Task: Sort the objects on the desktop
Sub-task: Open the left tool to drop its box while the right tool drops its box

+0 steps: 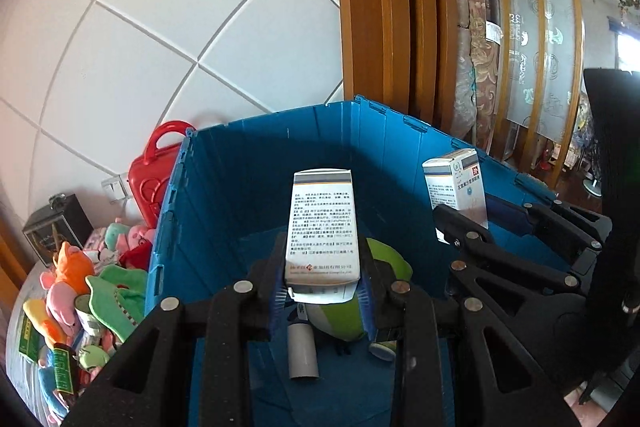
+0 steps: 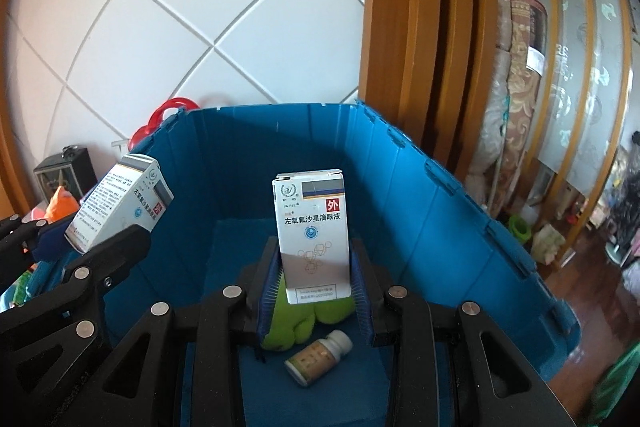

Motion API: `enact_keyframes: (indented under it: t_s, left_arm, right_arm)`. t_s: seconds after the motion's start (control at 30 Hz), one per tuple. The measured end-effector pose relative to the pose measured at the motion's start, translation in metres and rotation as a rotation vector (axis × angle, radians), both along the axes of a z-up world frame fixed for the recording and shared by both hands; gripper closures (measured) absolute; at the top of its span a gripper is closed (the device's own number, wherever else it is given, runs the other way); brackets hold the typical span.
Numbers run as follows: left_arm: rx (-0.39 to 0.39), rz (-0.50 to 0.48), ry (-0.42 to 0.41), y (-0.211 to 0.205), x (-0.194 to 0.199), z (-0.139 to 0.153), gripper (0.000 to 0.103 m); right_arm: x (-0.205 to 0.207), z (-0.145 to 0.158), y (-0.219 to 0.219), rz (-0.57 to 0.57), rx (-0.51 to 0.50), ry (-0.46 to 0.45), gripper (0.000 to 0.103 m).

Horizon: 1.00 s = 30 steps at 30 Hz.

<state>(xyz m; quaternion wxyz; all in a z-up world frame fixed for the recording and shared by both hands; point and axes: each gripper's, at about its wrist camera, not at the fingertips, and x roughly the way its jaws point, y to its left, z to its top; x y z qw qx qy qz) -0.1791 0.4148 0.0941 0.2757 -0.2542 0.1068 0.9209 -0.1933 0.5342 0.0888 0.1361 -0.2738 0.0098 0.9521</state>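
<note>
My left gripper (image 1: 324, 291) is shut on a white medicine box (image 1: 322, 227), held upright over the inside of a blue crate (image 1: 240, 187). Its printed text side faces the camera. My right gripper (image 2: 316, 279) is shut on a matching eye-drop box (image 2: 312, 239), also upright above the crate (image 2: 440, 227). Each view shows the other gripper beside it: the right gripper (image 1: 460, 227) with its box (image 1: 456, 187), the left gripper (image 2: 108, 247) with its box (image 2: 120, 201). On the crate floor lie a green soft toy (image 2: 296, 319) and a small pill bottle (image 2: 318, 357).
Left of the crate is a heap of plush toys (image 1: 92, 291), with a red plastic case (image 1: 150, 179) and a dark box (image 1: 56, 231) against the tiled wall. A wooden door frame (image 1: 380, 27) and rolled carpets (image 1: 476, 67) stand behind the crate on the right.
</note>
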Motion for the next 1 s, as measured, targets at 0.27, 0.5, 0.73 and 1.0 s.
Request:
enact_keyframes:
  t_s: [0.27, 0.5, 0.73, 1.0]
  left_arm:
    - [0.001, 0.019, -0.052, 0.004, -0.007, -0.006, 0.07]
    - [0.005, 0.041, -0.018, -0.002, -0.001, -0.004, 0.054]
    - [0.036, 0.055, 0.022, -0.018, 0.006, 0.003, 0.051]
    - [0.091, 0.094, 0.095, -0.056, 0.022, 0.016, 0.051]
  right_arm:
    - [-0.014, 0.01, 0.009, -0.028, 0.024, 0.008, 0.059]
    - [0.002, 0.016, 0.017, -0.068, 0.032, 0.038, 0.031]
    - [0.027, 0.026, 0.019, -0.103, 0.05, 0.078, 0.011]
    - [0.049, 0.032, -0.002, -0.068, 0.05, 0.124, 0.0]
